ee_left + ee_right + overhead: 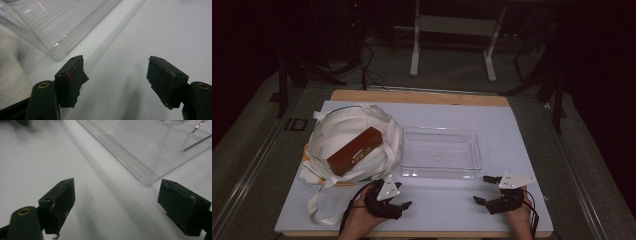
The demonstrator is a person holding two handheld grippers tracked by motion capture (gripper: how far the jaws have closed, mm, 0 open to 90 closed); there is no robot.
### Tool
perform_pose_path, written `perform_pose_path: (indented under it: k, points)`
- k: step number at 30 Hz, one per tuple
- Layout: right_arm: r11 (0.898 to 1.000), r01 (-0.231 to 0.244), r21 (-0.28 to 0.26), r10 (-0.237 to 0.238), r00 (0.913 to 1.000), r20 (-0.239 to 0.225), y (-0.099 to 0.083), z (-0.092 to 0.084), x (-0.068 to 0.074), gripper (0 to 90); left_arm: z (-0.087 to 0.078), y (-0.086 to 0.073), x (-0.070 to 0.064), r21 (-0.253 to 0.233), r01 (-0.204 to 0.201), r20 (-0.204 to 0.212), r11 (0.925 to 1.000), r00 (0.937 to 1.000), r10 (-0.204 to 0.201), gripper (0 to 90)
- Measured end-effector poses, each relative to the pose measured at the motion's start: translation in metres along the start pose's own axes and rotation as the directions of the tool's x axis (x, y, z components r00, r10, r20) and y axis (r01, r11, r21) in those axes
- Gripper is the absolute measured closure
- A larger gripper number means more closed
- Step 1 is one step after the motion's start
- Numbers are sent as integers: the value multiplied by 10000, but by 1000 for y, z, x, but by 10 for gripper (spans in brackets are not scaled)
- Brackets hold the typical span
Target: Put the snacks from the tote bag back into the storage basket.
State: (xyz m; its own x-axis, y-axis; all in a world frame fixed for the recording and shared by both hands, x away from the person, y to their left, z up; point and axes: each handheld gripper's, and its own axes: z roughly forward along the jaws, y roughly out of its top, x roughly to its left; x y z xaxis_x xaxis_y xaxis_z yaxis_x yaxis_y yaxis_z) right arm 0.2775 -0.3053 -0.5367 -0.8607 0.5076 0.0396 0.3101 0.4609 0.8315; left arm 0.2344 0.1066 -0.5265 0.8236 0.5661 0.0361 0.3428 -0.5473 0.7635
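lying beyond both tools (398, 201) (484, 189), clear tray (439, 172)

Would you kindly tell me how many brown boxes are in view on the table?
1. The brown box lies on the open white cloth bag, left of the clear tray. Others may be hidden inside the bag's folds.

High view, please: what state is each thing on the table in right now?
White cloth bag: open, slumped.
Brown rectangular box: lying tilted in the bag's mouth.
Clear plastic tray: upright, empty.
Left gripper: open, holding nothing.
Right gripper: open, holding nothing.
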Motion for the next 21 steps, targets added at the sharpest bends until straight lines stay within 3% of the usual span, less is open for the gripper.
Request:
perform_pose_path:
  k: [14,21]
  points:
    - [9996,97,261,-98,10000,2,1,3,1,144,-7,0,3,47,236,-45,9997,9997,-236,330]
    - [9994,149,296,-149,9999,-4,1,3,1,144,-11,5,0,108,-11,63,9999,10000,10,355]
